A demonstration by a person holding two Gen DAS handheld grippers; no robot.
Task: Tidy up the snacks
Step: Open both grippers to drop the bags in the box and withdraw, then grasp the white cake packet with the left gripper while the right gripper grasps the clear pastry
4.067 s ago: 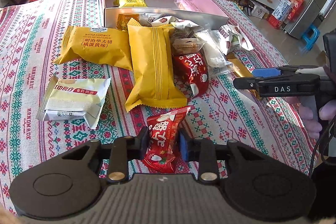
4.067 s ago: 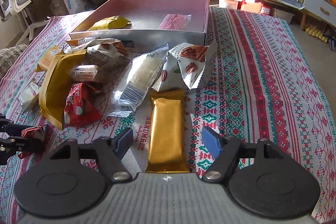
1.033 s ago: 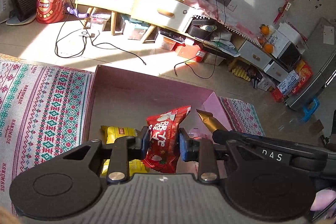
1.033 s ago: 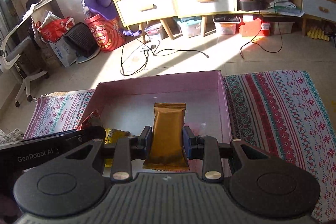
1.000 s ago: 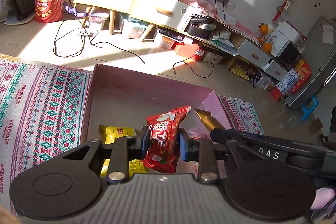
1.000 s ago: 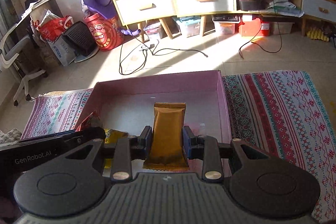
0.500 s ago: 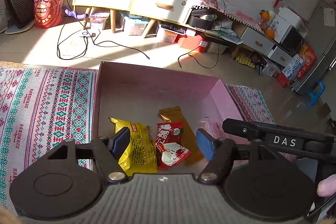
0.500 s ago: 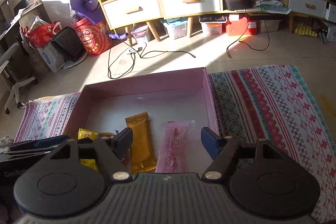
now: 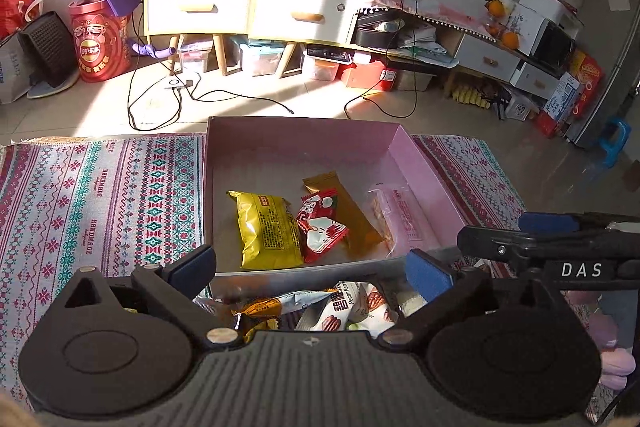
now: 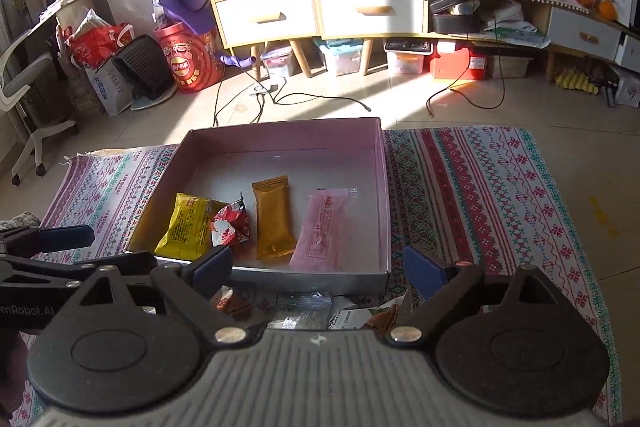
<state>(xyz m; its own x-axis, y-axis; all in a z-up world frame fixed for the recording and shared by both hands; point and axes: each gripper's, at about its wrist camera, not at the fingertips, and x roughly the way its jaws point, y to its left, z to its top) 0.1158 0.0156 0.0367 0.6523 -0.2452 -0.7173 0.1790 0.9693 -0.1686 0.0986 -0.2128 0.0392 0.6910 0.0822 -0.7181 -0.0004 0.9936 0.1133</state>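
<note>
Both hand-held grippers [image 9: 312,265] [image 10: 318,265] gape, hiding loose snacks [image 9: 352,307] below.

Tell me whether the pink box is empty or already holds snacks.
It holds snacks. Inside the pink box lie a yellow packet, a red packet, a gold bar and a pink packet.

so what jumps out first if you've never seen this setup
The pink box in the middle of the patterned cloth, with four snacks lying in a row inside: yellow pack, red pack, gold bar and pink pack. Next, both hand-held grippers, left and right, open and empty at the box's near edge, above more snacks outside the box.
</note>
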